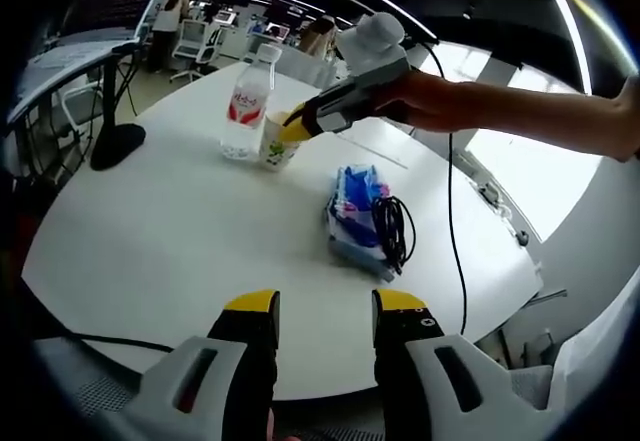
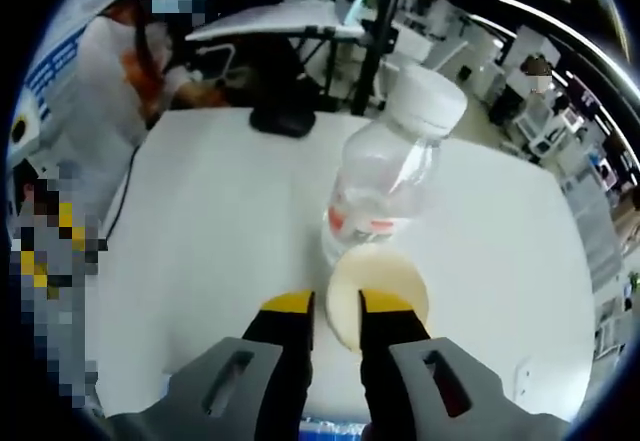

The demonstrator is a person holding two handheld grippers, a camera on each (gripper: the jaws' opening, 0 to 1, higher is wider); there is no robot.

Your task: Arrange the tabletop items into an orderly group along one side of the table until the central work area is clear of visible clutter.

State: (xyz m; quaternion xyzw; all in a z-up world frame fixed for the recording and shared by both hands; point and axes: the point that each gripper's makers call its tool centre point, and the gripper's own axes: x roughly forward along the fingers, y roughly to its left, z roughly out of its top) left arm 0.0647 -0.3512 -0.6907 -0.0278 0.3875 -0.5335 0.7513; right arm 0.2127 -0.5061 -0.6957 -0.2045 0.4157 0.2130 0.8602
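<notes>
A clear water bottle (image 1: 245,101) with a white cap and red label stands on the round white table (image 1: 150,231). Touching its near side is a small paper cup (image 1: 275,151). A hand holds my right gripper (image 1: 292,127) at the cup's rim. In the right gripper view, my right gripper (image 2: 337,311) is shut on the near wall of the cup (image 2: 380,271), one jaw inside and one outside, with the bottle (image 2: 385,176) just behind. My left gripper (image 1: 325,306) hangs open over the table's near edge, holding nothing.
A blue packet (image 1: 352,211) with a coiled black cable (image 1: 395,226) on it lies right of centre. A black stand base (image 1: 118,146) sits at the table's far left edge. A thin cord (image 1: 450,221) crosses the right side. A person (image 2: 110,61) stands beyond the table.
</notes>
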